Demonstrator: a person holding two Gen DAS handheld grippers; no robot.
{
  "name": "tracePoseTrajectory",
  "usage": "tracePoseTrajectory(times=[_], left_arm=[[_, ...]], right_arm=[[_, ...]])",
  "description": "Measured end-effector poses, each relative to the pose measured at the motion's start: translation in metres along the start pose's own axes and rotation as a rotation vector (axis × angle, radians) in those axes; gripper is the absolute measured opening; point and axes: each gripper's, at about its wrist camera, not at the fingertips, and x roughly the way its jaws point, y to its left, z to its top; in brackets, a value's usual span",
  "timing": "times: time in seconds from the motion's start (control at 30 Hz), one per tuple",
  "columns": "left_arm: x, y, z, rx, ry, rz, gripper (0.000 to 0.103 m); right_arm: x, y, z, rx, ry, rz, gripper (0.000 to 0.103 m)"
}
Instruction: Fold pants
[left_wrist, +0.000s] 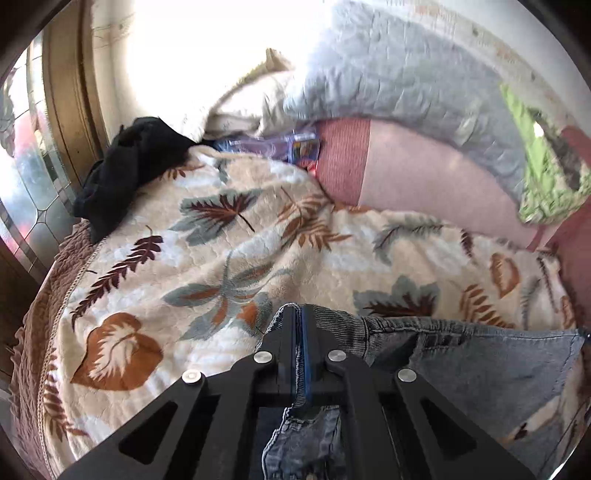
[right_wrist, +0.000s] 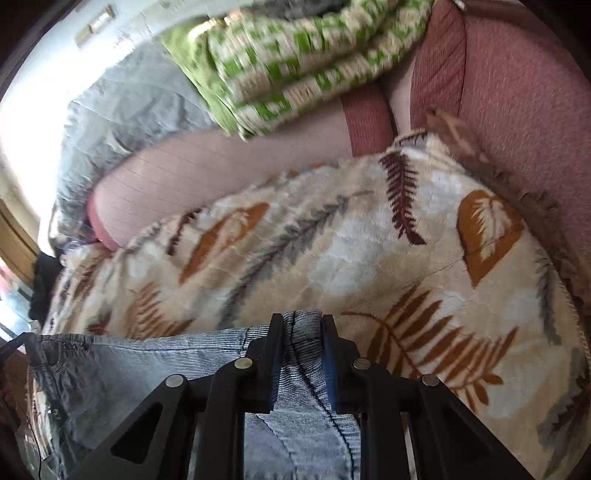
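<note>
the pants (left_wrist: 480, 354) are pinched tight at the waist by the left gripper (left_wrist: 301, 314) and the right gripper (right_wrist: 303, 321) above the blanket (left_wrist: 207, 251), so a lift and a flat spread are likely needed next.

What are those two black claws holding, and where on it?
Both grip the jeans at the ribbed waistband: the left gripper on one end, the right gripper on the other.
</note>
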Motion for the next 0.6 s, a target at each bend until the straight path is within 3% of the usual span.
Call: tracePoseTrajectory(times=[0.13,0.3,0.47,0.6], left_arm=[[-0.055,0.019,-0.021,-0.022,-0.062,-0.032,0.003],[-0.115,0.044,-0.072,-0.03,-0.102,-0.054,0.003],[-0.148,0.066,-0.145,-0.044,-0.08,-0.037,0.003],[-0.151,0.084,-0.212,-0.063,-0.039,0.049,0.0]], right_arm=[[-0.054,0.003,-0.016,0.0,-0.061,0.017,0.02],[-0.105,-0.006,-0.065,0.012,-0.06,0.041,0.02],[-0.142,-0.02,-0.134,0.003,-0.008,0.056,0.02],[-0.15,-0.032,-0.187,-0.003,0.086,0.052,0.02]])
